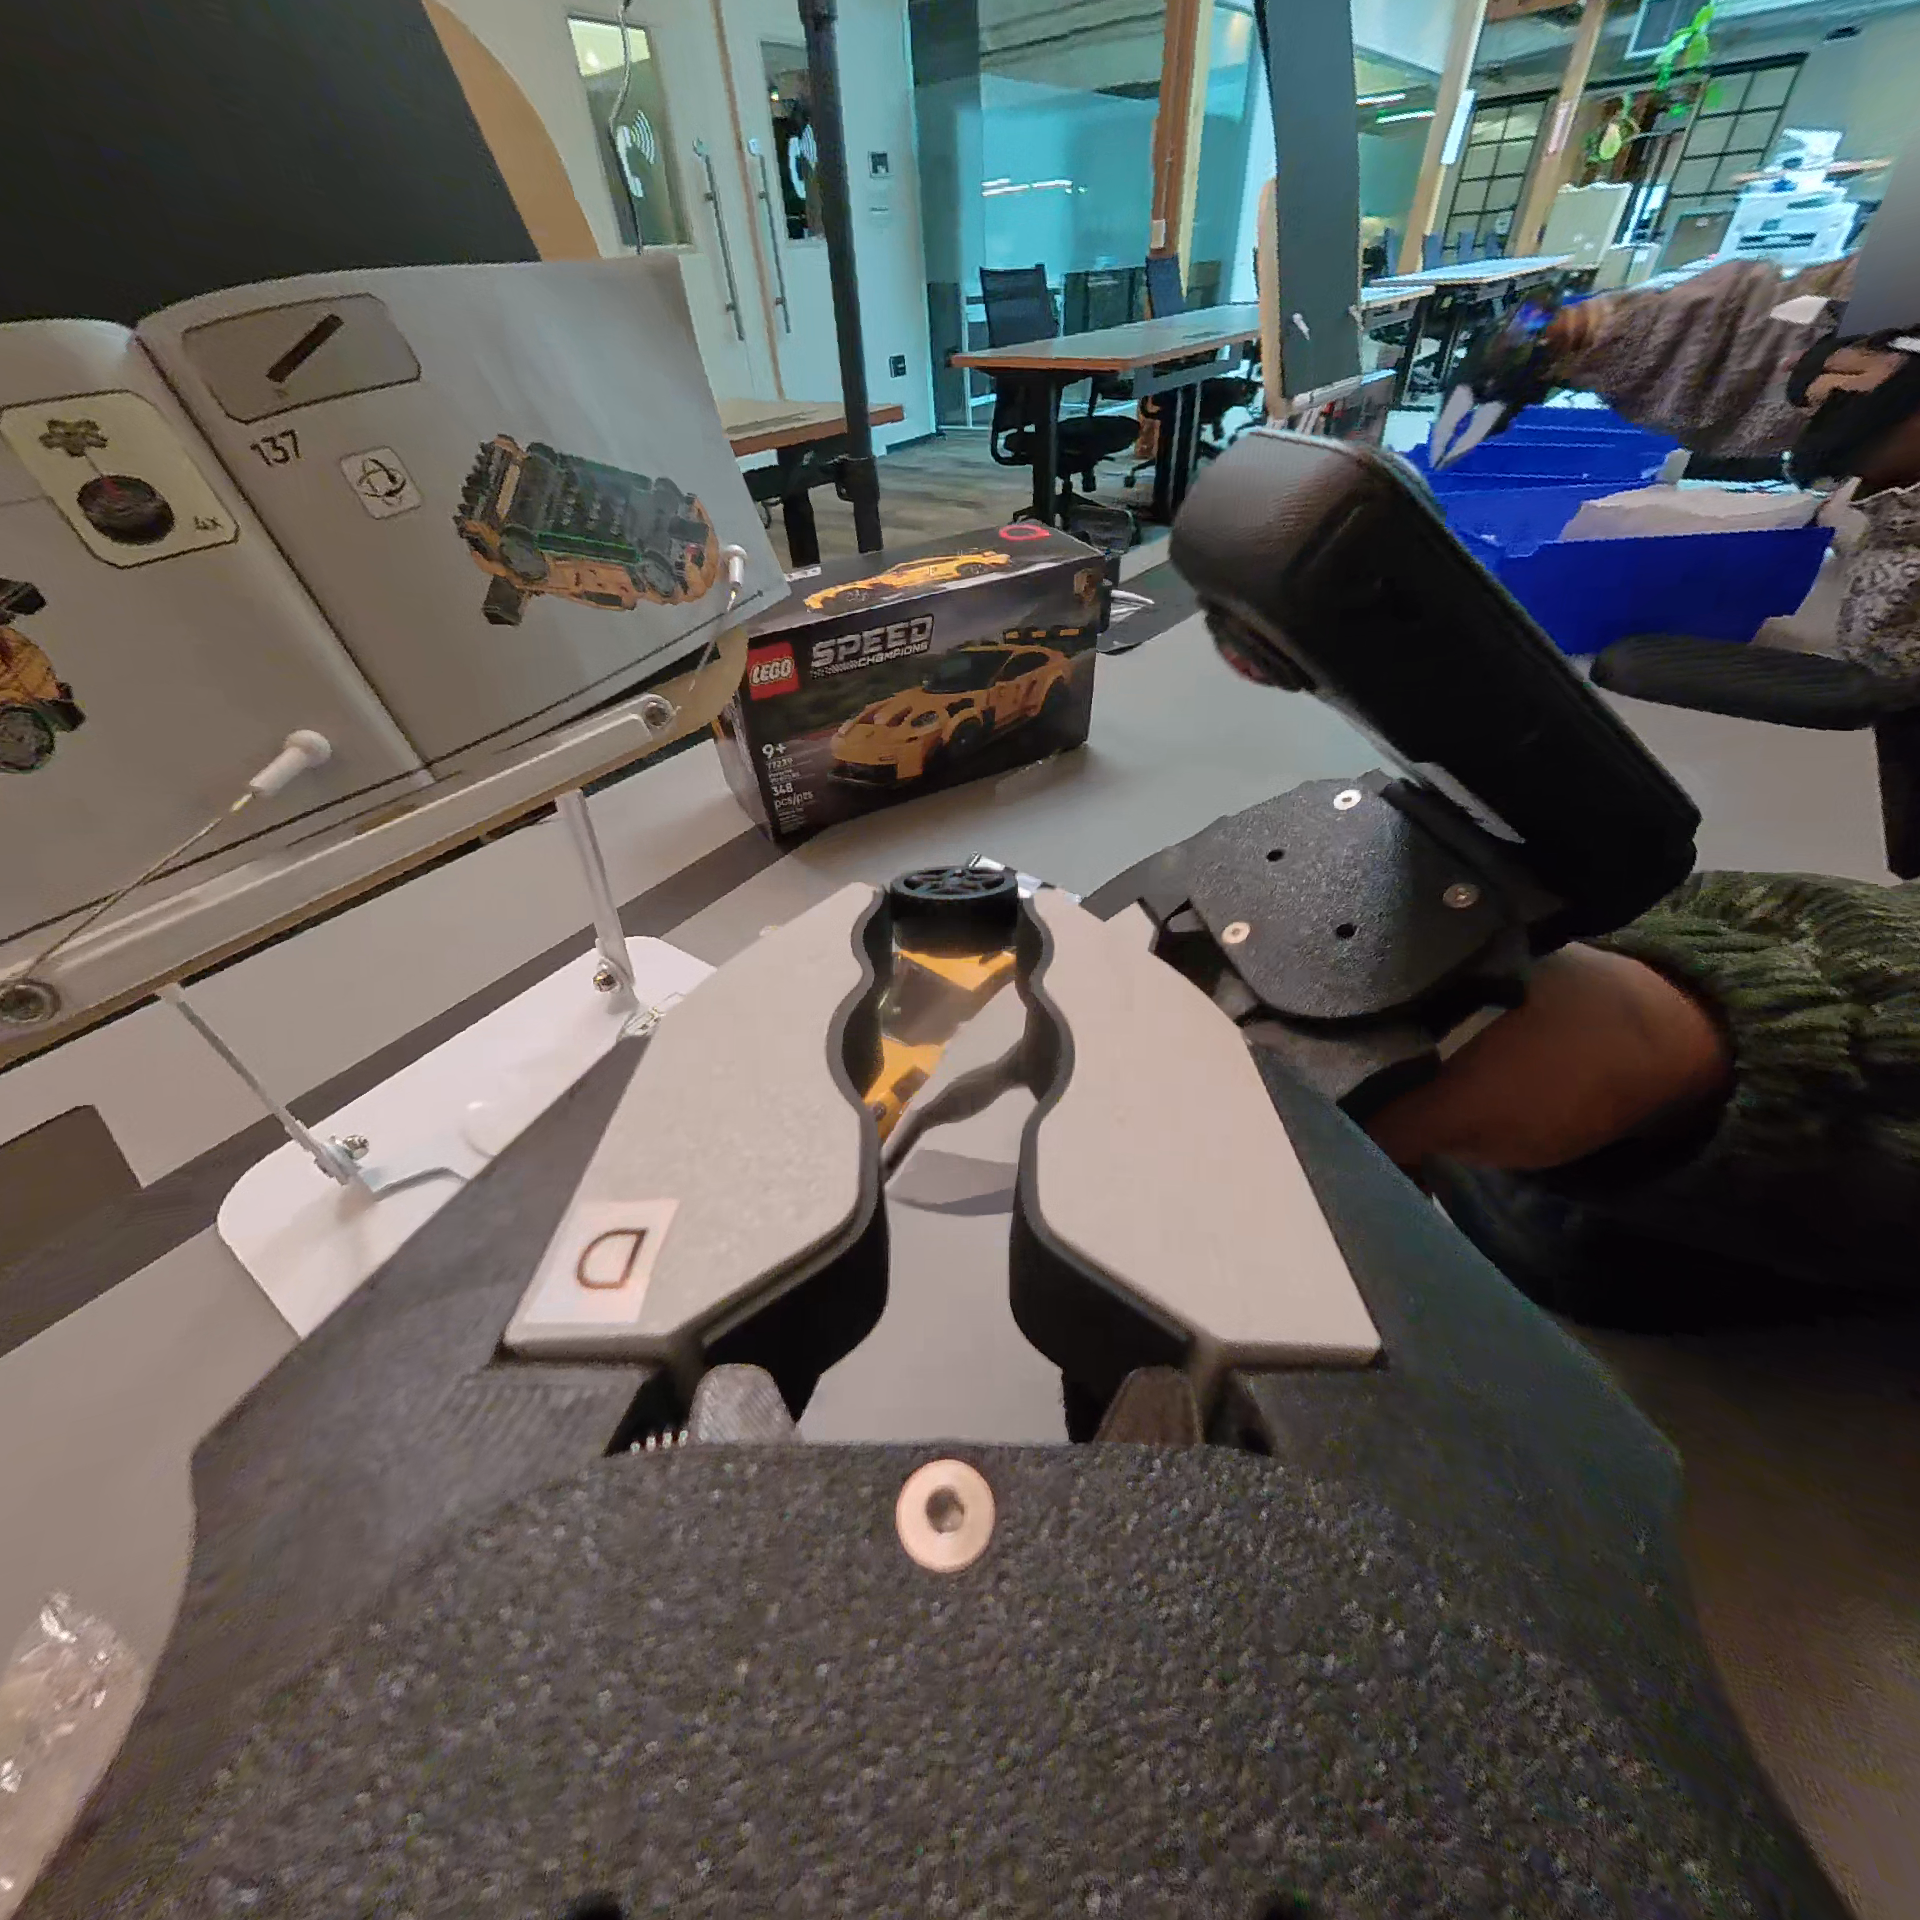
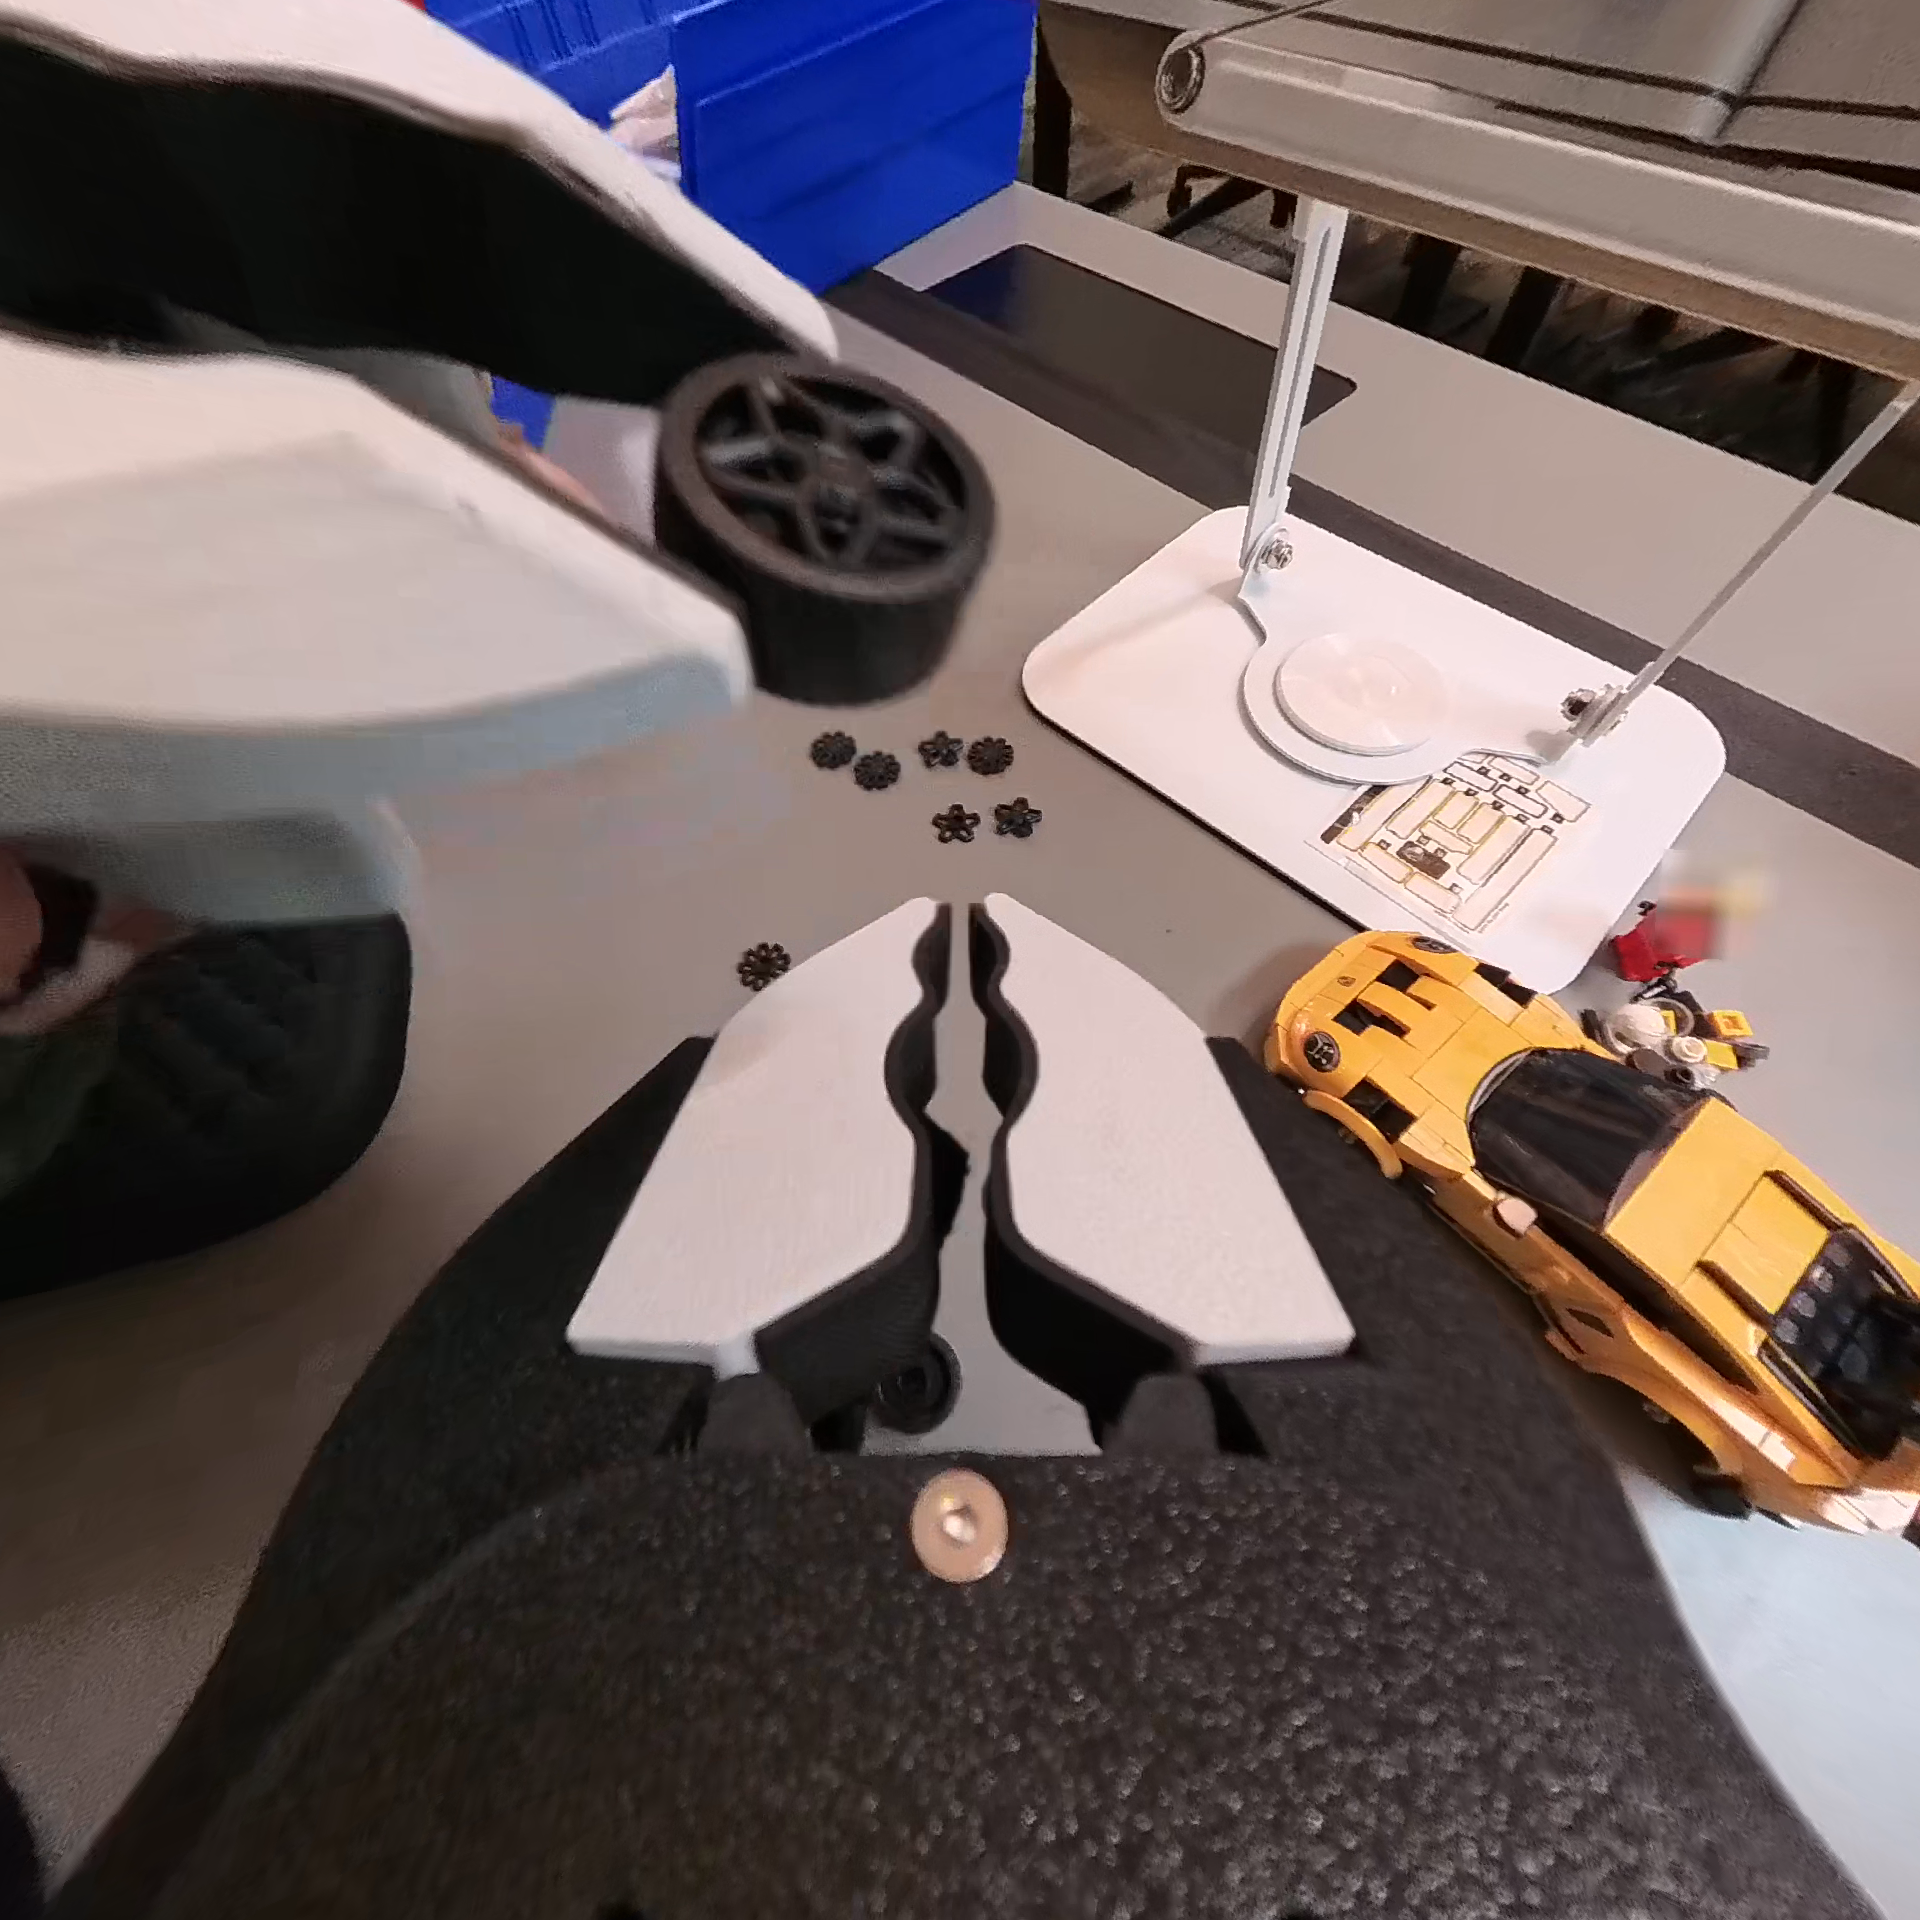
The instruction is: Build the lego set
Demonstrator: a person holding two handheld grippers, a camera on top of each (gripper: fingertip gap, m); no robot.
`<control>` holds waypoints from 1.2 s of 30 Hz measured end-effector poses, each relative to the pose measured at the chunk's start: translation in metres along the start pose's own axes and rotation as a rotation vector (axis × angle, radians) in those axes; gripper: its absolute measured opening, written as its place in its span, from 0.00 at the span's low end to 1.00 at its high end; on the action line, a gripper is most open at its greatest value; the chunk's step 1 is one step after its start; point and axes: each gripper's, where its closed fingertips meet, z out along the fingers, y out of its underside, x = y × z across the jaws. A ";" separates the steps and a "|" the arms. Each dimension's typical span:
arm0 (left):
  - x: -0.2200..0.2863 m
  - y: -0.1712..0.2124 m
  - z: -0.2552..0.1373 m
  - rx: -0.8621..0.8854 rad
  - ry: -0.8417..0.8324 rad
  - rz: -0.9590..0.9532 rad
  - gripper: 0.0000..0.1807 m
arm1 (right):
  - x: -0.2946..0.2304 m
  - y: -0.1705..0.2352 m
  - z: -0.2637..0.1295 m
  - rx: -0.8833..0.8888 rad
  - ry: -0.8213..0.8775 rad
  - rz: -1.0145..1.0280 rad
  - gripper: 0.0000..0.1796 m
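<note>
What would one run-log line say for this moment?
left gripper: shut on black wheel | right gripper: shut, empty | yellow car: on table, right | rim inserts: loose

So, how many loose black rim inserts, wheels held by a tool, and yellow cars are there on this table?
black rim inserts: 7
held wheel: 1
yellow car: 1
Total: 9
</note>
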 end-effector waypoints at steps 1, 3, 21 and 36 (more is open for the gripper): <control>-0.003 0.001 -0.004 -0.005 0.005 0.008 0.12 | 0.002 0.001 -0.002 0.005 0.000 -0.019 0.03; -0.009 0.009 -0.011 -0.030 0.017 0.037 0.12 | 0.006 0.001 -0.010 0.027 -0.012 -0.065 0.05; 0.019 0.186 -0.054 -0.462 0.573 0.134 0.12 | 0.028 0.034 -0.056 0.108 -0.120 -0.170 0.06; -0.027 0.181 -0.068 -0.516 0.315 0.117 0.18 | 0.022 0.049 -0.037 0.057 -0.160 -0.159 0.05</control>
